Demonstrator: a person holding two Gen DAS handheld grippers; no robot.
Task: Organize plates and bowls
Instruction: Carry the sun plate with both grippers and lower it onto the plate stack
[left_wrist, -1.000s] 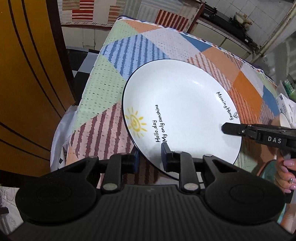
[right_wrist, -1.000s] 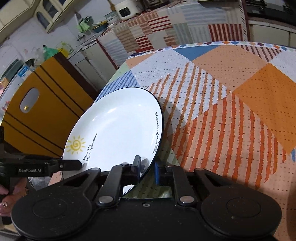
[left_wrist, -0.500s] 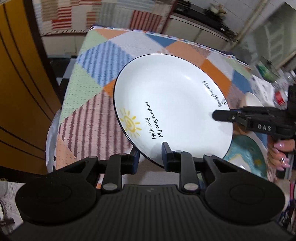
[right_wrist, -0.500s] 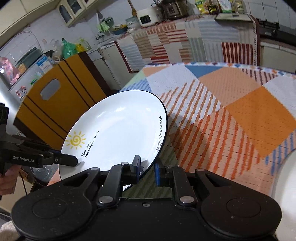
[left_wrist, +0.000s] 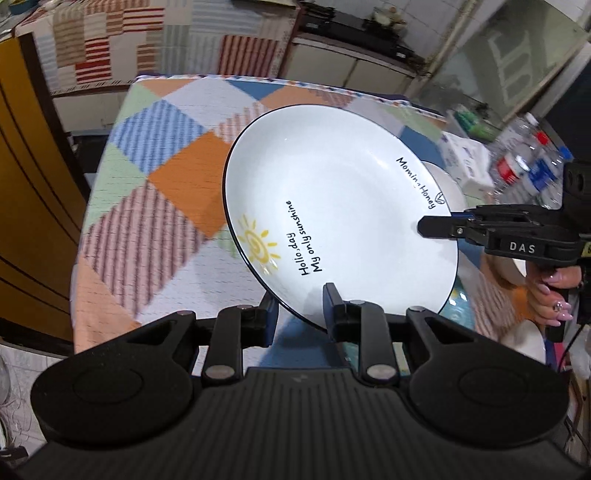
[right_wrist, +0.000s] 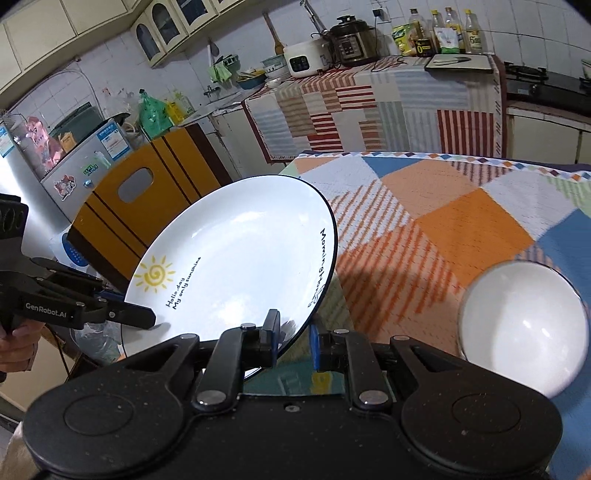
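Observation:
A white plate (left_wrist: 340, 221) with a dark rim, a yellow sun and black lettering hangs tilted in the air above the patchwork tablecloth (left_wrist: 173, 173). My left gripper (left_wrist: 299, 314) is shut on its near rim. My right gripper (left_wrist: 424, 227) pinches the rim at the right, by the lettering. In the right wrist view the same plate (right_wrist: 236, 258) sits clamped in my right gripper (right_wrist: 293, 339), with my left gripper (right_wrist: 147, 319) shut on its left edge. A white bowl (right_wrist: 524, 328) stands on the cloth to the right. A teal dish (left_wrist: 458, 306) lies below the plate.
A yellow wooden chair back (right_wrist: 155, 192) stands off the table's left side. Plastic bottles (left_wrist: 524, 166) and a white box (left_wrist: 465, 158) crowd the table's far right. A person's hand (left_wrist: 554, 291) holds the right gripper. Kitchen counters run behind.
Both grippers have lifted the plate higher and carried it rightward over the table. The white bowl and the bottles have come into view.

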